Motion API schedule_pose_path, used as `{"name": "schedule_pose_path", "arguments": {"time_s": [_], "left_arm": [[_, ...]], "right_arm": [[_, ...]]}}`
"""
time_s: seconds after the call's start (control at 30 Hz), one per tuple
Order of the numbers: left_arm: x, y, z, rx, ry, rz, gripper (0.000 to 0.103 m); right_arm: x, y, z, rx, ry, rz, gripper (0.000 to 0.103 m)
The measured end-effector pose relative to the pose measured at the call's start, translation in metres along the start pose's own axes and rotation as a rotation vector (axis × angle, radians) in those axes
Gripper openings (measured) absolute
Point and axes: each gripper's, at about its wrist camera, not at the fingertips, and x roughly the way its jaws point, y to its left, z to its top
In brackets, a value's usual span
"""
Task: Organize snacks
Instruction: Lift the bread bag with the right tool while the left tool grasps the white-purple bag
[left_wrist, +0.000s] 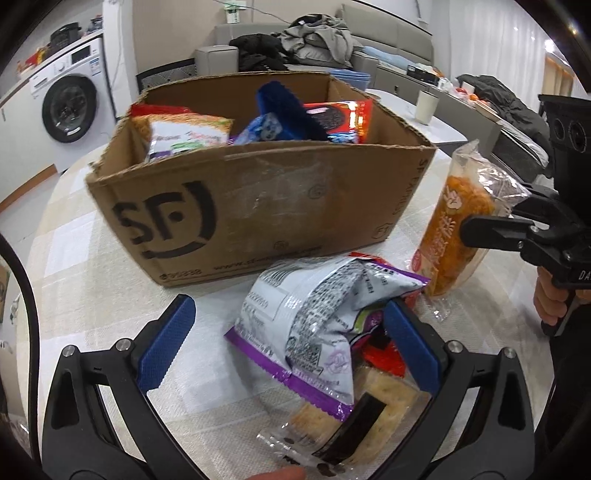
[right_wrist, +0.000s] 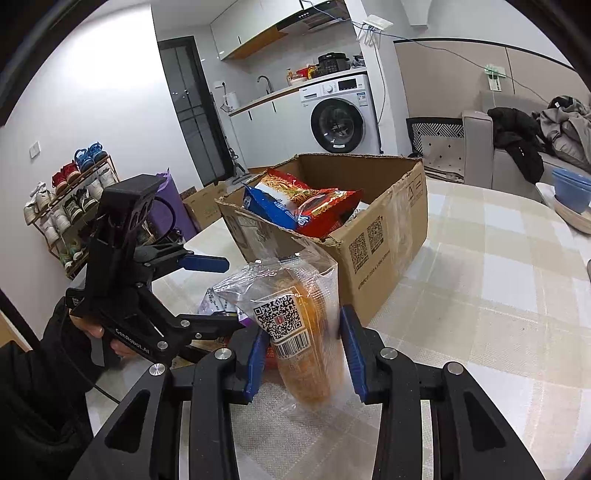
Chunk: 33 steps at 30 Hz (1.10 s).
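Observation:
An open cardboard box (left_wrist: 258, 206) (right_wrist: 384, 236) stands on the checked tablecloth, with several snack packs inside. My left gripper (left_wrist: 288, 302) (right_wrist: 218, 295) is open and wide, low over a silver and purple snack bag (left_wrist: 314, 317). That bag lies between the blue pads (left_wrist: 168, 343), on top of a clear cracker packet (left_wrist: 351, 417) and a red wrapper. My right gripper (right_wrist: 304, 354) (left_wrist: 498, 212) is shut on a clear packet of orange snack (right_wrist: 303, 332) (left_wrist: 458, 229). It holds the packet upright just off the box's right corner.
A white cup (left_wrist: 426, 107) stands on the table behind the box. A blue bowl (right_wrist: 570, 192) sits at the table's far right edge. A sofa with clothes, a washing machine (right_wrist: 341, 118) and a shoe rack (right_wrist: 70, 199) surround the table.

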Motion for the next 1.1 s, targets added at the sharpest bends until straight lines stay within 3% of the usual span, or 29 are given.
{"name": "schedule_pose_path", "arguments": {"time_s": [0.13, 0.27, 0.53, 0.6, 0.63, 1.1], "left_arm": [[0.010, -0.007, 0.009, 0.022, 0.005, -0.041, 0.099], [0.016, -0.012, 0.011, 0.034, 0.023, -0.094, 0.081], [0.015, -0.008, 0.009, -0.014, -0.004, -0.080, 0.073], [0.013, -0.007, 0.009, -0.026, -0.012, -0.074, 0.066], [0.010, -0.005, 0.006, -0.033, -0.016, -0.068, 0.057], [-0.025, 0.009, -0.010, -0.073, -0.079, -0.076, 0.053]], "right_arm": [[0.000, 0.000, -0.001, 0.002, 0.002, -0.001, 0.037], [0.001, -0.001, -0.002, 0.006, 0.000, 0.002, 0.037], [0.000, 0.002, -0.002, -0.007, -0.011, -0.003, 0.037], [-0.001, 0.005, -0.002, -0.017, -0.014, -0.002, 0.037], [-0.001, 0.006, -0.002, -0.020, -0.017, 0.001, 0.037], [-0.004, 0.005, 0.004, -0.019, -0.061, 0.011, 0.037]]}}
